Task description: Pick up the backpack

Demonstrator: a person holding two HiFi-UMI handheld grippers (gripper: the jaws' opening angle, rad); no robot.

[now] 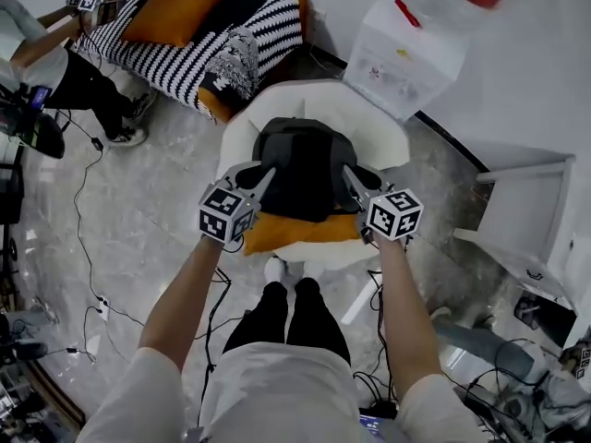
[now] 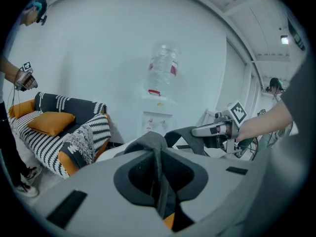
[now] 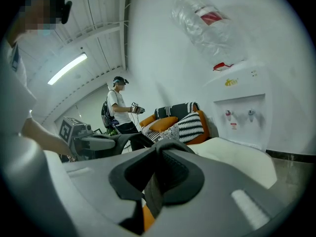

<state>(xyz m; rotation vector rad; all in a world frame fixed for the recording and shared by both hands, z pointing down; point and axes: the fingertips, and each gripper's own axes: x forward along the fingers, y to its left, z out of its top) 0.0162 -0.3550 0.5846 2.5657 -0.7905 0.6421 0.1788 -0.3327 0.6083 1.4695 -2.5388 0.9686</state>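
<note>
Dark backpack point(image 1: 300, 169); seemingly upright on white chair point(image 1: 242, 137)

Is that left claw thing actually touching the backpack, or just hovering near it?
Touching. The left gripper view shows the left gripper with its jaws closed on a dark strap of the backpack, the strap pinched between them.

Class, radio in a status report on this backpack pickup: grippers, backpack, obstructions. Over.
Left gripper shut on a backpack strap; right gripper shut on the other strap. Backpack over white chair, orange cushion under it. Nothing in the way.
</note>
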